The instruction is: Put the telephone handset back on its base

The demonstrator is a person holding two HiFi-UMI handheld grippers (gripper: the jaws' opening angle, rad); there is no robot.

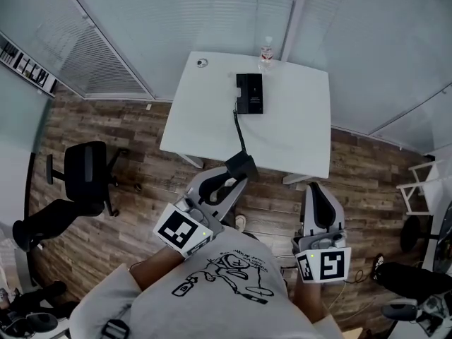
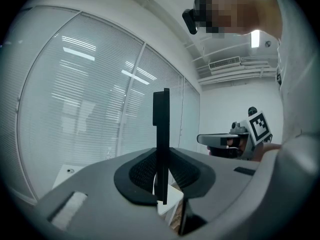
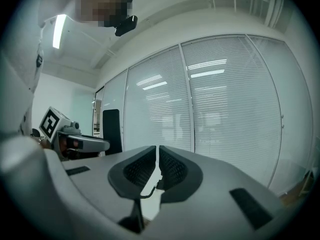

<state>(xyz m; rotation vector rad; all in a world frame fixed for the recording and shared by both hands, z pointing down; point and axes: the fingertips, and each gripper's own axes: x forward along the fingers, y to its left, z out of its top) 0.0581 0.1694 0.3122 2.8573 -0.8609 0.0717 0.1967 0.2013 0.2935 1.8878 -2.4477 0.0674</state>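
The telephone handset (image 1: pixel 242 165) is not yet on the telephone base (image 1: pixel 249 94). The left claw (image 1: pixel 232 176) has it pinched. In the left gripper view it stands as a thin black slab, edge-on and upright, with both ribbed pads pressed against its sides. It hangs in the air on the person's side of the base and well apart from it, out past the near edge of the white tabletop (image 1: pixel 296 133) that carries the base. A dark cord (image 1: pixel 239 127) runs from the base across the tabletop to the handset.

The right claw (image 1: pixel 320 191) takes no part in this. Its jaws are pressed together on nothing, and it is held farther from the base than the handset is, off to the right. A small bottle (image 1: pixel 266 51) stands just beyond the base, on the side away from the handset.

As I judge it, the grasp and lift are done and the return is what remains. The handset has to be carried in over the tabletop to the base, turned so its length lies along the cradle, lowered until it seats, and then released. Whether the cradle side of the base is clear cannot be made out at this size, though nothing appears to lie on top of it. The cord looks slack enough to follow without dragging the base.
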